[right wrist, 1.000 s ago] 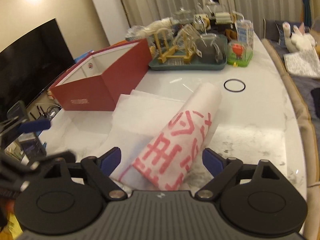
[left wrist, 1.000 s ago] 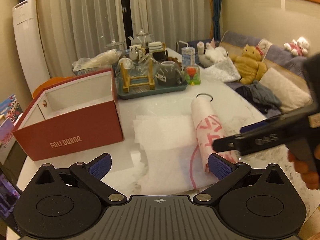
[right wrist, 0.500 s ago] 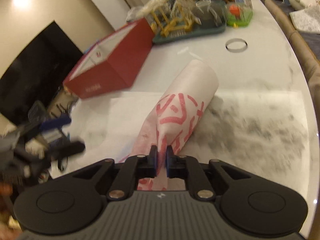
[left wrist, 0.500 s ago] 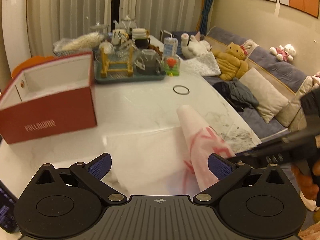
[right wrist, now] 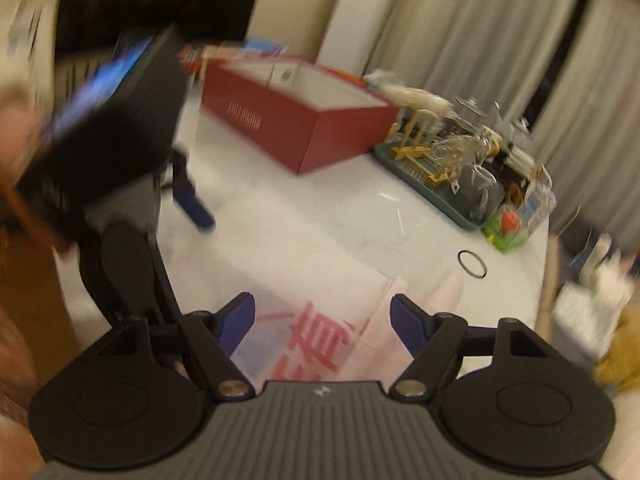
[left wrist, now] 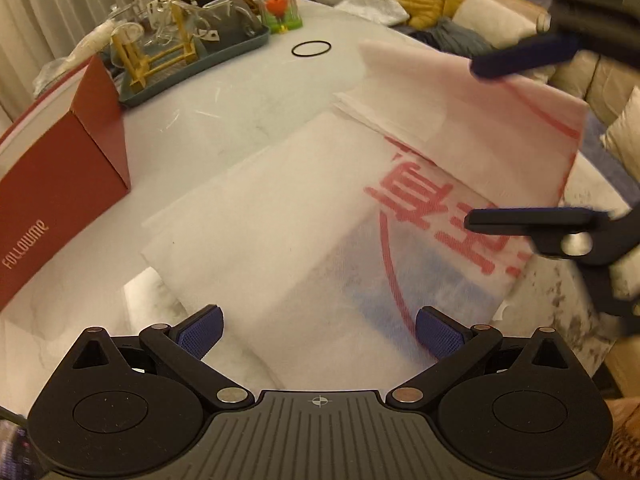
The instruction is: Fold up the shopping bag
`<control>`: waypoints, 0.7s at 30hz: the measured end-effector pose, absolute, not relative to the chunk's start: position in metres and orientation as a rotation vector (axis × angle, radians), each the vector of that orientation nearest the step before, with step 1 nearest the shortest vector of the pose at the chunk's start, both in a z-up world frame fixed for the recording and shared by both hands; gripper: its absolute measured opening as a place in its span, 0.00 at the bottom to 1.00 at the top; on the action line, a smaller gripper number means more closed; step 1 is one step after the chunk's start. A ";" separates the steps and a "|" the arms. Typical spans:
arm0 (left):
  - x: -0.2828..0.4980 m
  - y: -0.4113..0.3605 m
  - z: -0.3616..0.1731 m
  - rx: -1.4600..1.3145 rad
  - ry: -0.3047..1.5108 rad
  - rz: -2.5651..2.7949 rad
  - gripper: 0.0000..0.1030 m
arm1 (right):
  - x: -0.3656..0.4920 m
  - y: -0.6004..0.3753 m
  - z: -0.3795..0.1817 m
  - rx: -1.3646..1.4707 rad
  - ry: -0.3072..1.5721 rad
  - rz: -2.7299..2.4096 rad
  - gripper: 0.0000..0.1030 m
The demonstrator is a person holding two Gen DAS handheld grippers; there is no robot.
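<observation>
- Shopping bag of thin white fabric with red printed characters lies spread flat on the white marbled tabletop, just beside the open red cardboard box lettered FOLLOWME; its far flap is folded back over the printed panel.
- Your red box stands near the table's edge, with the teal tray of glassware and a wooden rack behind it.
- Your left gripper hovers over the bag's near edge, away from the box, jaws spread wide and empty.
- Your right gripper sits over the bag's side farthest from the box, fingers parted, clamping nothing.
- Beyond the bag from the box, a thin black ring lies alone on the table.
</observation>
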State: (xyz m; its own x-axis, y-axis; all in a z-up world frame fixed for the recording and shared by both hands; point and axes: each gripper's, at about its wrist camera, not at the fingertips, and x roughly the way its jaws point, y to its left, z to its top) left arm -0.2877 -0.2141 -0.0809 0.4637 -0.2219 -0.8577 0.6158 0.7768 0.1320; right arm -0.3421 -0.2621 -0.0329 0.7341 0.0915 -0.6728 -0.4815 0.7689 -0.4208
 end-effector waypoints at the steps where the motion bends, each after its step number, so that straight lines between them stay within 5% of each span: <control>1: -0.286 -0.213 -0.081 0.446 0.970 -0.533 1.00 | -0.336 -0.263 -0.043 -0.665 0.719 0.284 0.56; 2: -0.285 -0.211 -0.081 0.435 0.972 -0.528 1.00 | -0.329 -0.267 -0.049 -0.675 0.759 0.225 0.43; 4: -0.284 -0.208 -0.081 0.415 0.972 -0.515 1.00 | -0.316 -0.294 -0.052 -0.582 0.839 0.063 0.42; 10: -0.289 -0.199 -0.062 0.372 0.915 -0.479 1.00 | -0.322 -0.363 -0.014 -0.215 0.796 0.005 0.51; 13: -0.292 -0.196 -0.043 0.314 0.870 -0.518 1.00 | -0.326 -0.356 -0.014 -0.187 0.806 0.145 0.62; 17: -0.283 -0.205 -0.045 0.333 0.877 -0.539 1.00 | -0.319 -0.325 -0.040 -0.248 0.900 0.228 0.63; 19: -0.279 -0.207 -0.046 0.341 0.883 -0.525 1.00 | -0.315 -0.319 -0.052 -0.241 0.934 0.215 0.58; 21: -0.266 -0.205 -0.039 0.304 0.850 -0.514 1.00 | -0.309 -0.324 -0.054 -0.152 0.976 0.209 0.39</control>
